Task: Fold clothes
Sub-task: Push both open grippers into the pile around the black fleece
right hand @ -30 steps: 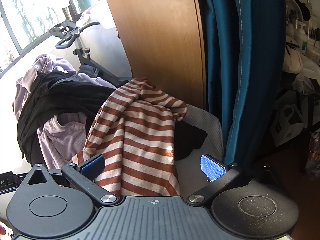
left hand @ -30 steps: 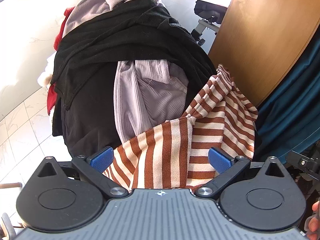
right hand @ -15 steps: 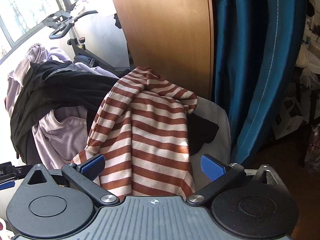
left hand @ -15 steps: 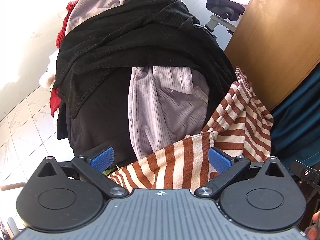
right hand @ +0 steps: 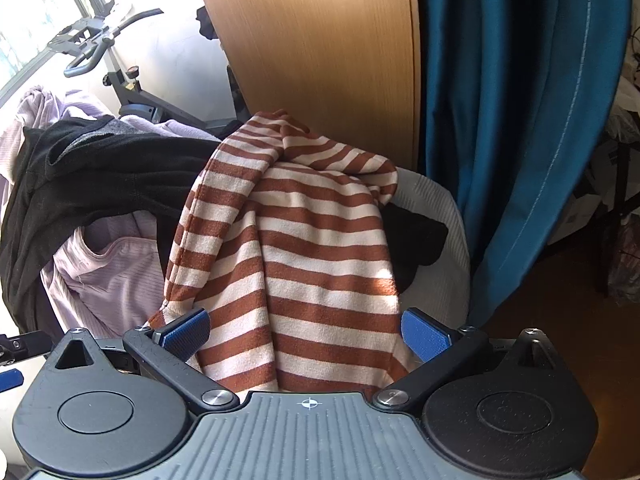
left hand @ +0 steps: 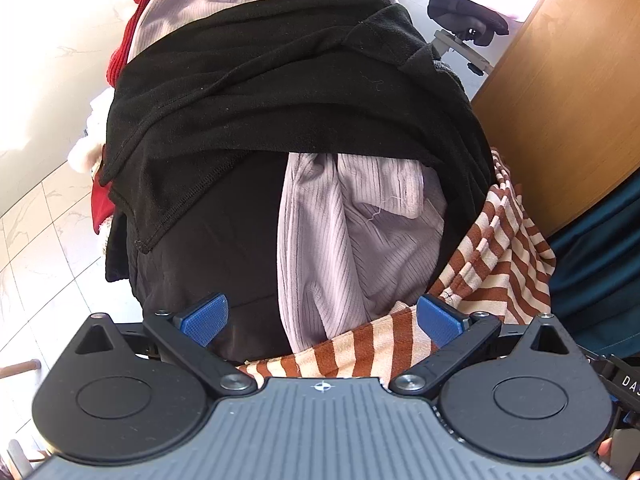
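Both grippers have advanced on the heap over the last second. In the left wrist view the striped top (left hand: 500, 264), which a second ago filled the gap between the fingers, has slid toward the right finger and the lower edge; the lilac ribbed garment (left hand: 344, 240) and the black garment (left hand: 256, 92) now fill the frame. In the right wrist view the striped top (right hand: 304, 248) has grown larger and sits square between the fingers.

Left gripper (left hand: 320, 316): fingers spread wide, gripping nothing; a striped fold lies just beside the right pad. Right gripper (right hand: 306, 330): fingers likewise spread, straddling the lower part of the striped top without pinching it.

Assessment: folding has not begun. The approach indicates the striped top is the selected item, and a grasp appears to be the next requirement. It is draped over the black garment, so lifting may drag neighbouring cloth.

Surroundings: what supports the heap is hidden. A wooden panel (right hand: 320, 52) stands behind the striped top, a teal curtain (right hand: 512, 100) to the panel's right, and an exercise bike (right hand: 108, 40) to its left by a bright window. Pale floor tiles (left hand: 36, 248) lie left of the heap.
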`<action>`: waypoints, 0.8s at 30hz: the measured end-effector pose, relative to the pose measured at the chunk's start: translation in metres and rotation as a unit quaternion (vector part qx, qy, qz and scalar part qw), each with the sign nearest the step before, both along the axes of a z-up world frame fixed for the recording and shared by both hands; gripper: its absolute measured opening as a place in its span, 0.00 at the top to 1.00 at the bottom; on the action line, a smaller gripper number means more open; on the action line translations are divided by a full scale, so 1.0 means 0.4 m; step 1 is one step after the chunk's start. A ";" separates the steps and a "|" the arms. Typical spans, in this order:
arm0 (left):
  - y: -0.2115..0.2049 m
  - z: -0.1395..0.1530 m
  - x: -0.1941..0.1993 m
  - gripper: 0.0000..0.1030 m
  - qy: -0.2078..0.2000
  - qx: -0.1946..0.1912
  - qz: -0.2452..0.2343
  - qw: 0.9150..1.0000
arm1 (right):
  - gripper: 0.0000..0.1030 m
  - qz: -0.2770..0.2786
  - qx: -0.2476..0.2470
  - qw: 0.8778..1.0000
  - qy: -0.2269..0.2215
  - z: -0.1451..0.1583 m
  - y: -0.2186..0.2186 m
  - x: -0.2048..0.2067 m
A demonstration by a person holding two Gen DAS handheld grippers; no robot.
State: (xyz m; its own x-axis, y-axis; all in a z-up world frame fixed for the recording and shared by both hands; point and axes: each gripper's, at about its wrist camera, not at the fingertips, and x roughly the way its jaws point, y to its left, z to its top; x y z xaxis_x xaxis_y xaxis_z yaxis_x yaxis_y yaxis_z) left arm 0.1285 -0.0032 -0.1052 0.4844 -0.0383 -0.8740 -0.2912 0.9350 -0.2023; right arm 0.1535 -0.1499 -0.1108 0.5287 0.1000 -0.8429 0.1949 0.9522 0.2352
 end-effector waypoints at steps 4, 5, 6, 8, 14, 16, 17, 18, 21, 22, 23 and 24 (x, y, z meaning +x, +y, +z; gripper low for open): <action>0.046 0.021 0.053 0.00 -0.026 0.018 0.006 0.999 | 0.01 0.023 0.007 1.000 -0.012 0.008 0.046 0.051; 0.057 0.030 0.070 0.00 -0.036 0.027 0.006 0.999 | 0.01 0.028 0.011 0.999 -0.019 0.017 0.052 0.071; 0.068 0.038 0.087 0.00 -0.046 0.036 0.006 0.998 | 0.01 0.030 0.012 0.999 -0.028 0.028 0.057 0.091; 0.085 0.041 0.125 0.00 -0.059 0.052 0.003 0.997 | 0.01 0.040 0.007 0.998 -0.050 0.048 0.069 0.131; 0.043 -0.057 0.167 0.00 -0.027 0.074 -0.004 0.997 | 0.01 0.059 -0.050 0.995 -0.055 -0.004 0.102 0.228; 0.013 -0.094 0.157 0.00 -0.015 0.077 -0.007 0.997 | 0.01 0.057 -0.060 0.996 -0.034 -0.045 0.103 0.246; 0.001 -0.116 0.154 0.00 -0.010 0.079 -0.008 0.997 | 0.01 0.053 -0.061 0.997 -0.019 -0.075 0.098 0.246; -0.011 -0.137 0.152 0.00 -0.005 0.082 -0.009 0.997 | 0.01 0.050 -0.061 0.997 -0.004 -0.106 0.092 0.246; -0.022 -0.186 0.169 0.00 0.014 0.087 -0.001 0.996 | 0.01 0.051 -0.073 0.995 0.039 -0.191 0.084 0.259; -0.023 -0.197 0.177 0.00 0.018 0.088 0.004 0.996 | 0.01 0.057 -0.077 0.994 0.052 -0.218 0.082 0.267; -0.023 -0.209 0.184 0.00 0.022 0.090 0.009 0.996 | 0.01 0.063 -0.069 0.994 0.049 -0.236 0.079 0.274; -0.027 -0.218 0.190 0.00 0.025 0.094 0.013 0.995 | 0.01 0.069 -0.062 0.995 0.046 -0.253 0.077 0.280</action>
